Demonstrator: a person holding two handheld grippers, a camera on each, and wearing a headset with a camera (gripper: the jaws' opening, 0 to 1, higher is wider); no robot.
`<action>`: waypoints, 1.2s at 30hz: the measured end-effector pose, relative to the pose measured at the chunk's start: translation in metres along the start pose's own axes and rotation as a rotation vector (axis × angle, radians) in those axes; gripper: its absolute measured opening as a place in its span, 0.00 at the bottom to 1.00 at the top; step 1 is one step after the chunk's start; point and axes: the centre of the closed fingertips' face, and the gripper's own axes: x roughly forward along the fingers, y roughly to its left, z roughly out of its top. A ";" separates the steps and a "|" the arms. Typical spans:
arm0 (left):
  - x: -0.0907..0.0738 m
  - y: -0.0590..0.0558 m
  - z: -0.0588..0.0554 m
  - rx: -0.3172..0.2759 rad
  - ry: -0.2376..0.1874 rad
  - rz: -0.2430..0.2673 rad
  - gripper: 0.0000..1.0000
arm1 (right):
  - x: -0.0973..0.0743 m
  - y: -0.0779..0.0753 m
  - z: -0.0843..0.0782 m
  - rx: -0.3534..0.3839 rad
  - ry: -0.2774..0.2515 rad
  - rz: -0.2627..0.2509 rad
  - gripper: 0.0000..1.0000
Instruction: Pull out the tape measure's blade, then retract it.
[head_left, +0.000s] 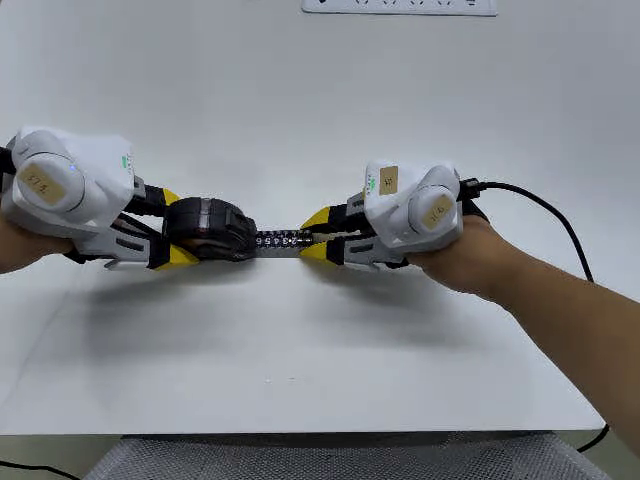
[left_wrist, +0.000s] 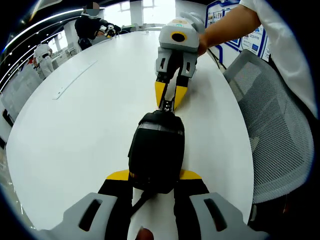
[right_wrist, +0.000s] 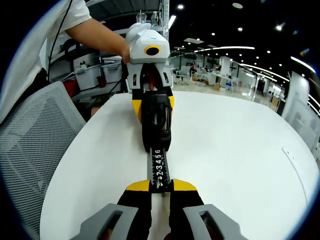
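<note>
The black tape measure (head_left: 208, 228) rests on the white table (head_left: 300, 350), with my left gripper (head_left: 176, 226) shut on its case. In the left gripper view the case (left_wrist: 156, 150) sits between my yellow-tipped jaws. A short length of black blade (head_left: 283, 240) with white numerals runs from the case to my right gripper (head_left: 316, 235), which is shut on the blade's end. The right gripper view shows the blade (right_wrist: 158, 166) leading from my jaws to the case (right_wrist: 156, 117), numbers up to 6 visible.
A white strip (head_left: 400, 6) lies at the table's far edge. A grey mesh chair (head_left: 330, 458) stands at the near edge. A black cable (head_left: 545, 210) trails from the right gripper. Several desks and a person are in the room behind.
</note>
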 end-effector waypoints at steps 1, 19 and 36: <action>0.000 0.000 0.000 0.001 0.000 0.000 0.26 | -0.001 0.000 0.000 0.000 0.001 0.000 0.08; -0.002 0.000 0.001 0.002 0.003 0.000 0.26 | -0.018 0.003 -0.007 0.017 0.011 -0.015 0.08; -0.003 -0.001 0.001 -0.001 0.002 0.004 0.26 | -0.024 0.002 -0.007 0.021 0.017 -0.026 0.08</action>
